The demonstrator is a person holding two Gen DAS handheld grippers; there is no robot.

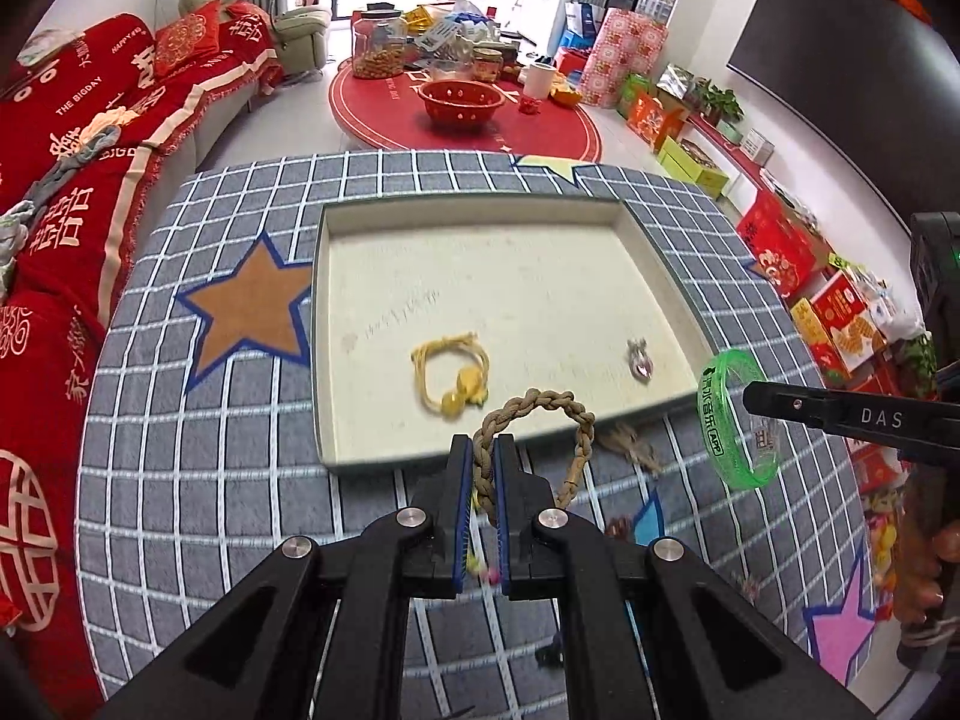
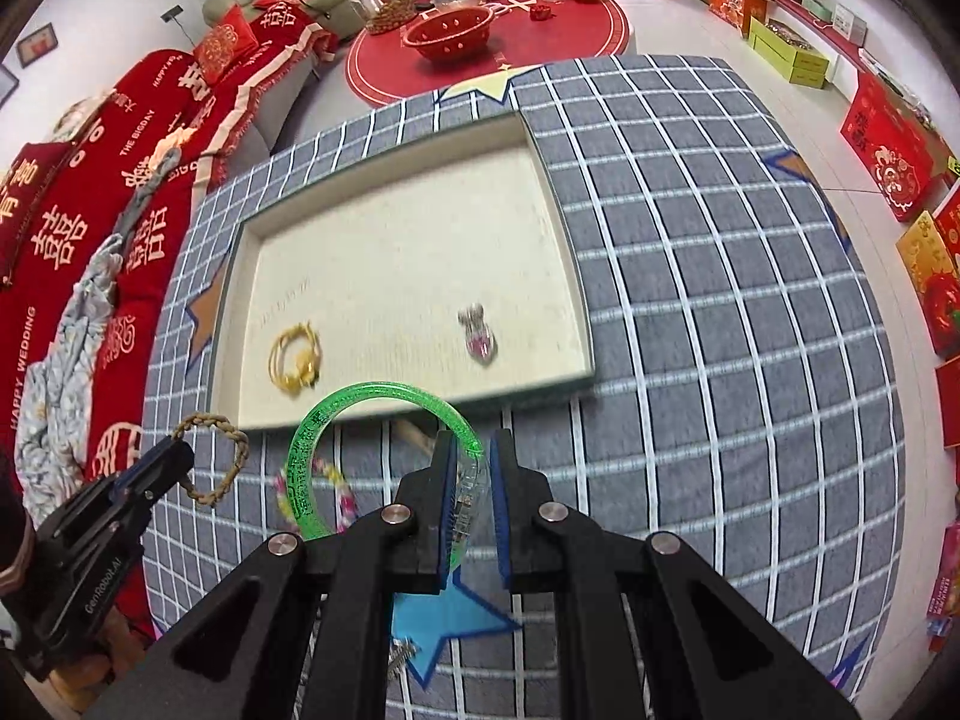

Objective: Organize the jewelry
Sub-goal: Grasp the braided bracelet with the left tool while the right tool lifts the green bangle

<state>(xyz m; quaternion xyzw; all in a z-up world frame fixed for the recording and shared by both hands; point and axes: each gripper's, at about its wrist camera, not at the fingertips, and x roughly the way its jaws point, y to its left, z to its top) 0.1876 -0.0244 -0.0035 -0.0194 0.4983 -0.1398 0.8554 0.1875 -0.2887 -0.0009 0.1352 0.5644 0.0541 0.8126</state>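
Two small pieces lie blurred in the cream tray (image 1: 654, 252) — a yellow cord bracelet (image 1: 447, 375) and a pink charm (image 1: 641, 360) hard to make out. Left gripper (image 1: 485, 450) pinches a braided rope bracelet (image 1: 534, 420); right gripper (image 2: 469, 456) clamps a green bangle (image 2: 336, 420) — both above the checked cloth (image 2: 720, 300).

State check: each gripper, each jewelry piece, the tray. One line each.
Left gripper: shut on braided tan rope bracelet, lifted.
Right gripper: shut on translucent green plastic bangle, lifted.
Yellow cord bracelet: lying in tray.
Small silver-pink pendant: lying in tray.
Pink-yellow beaded bracelet: on checked cloth, outside tray.
Shallow cream tray: open, upright.
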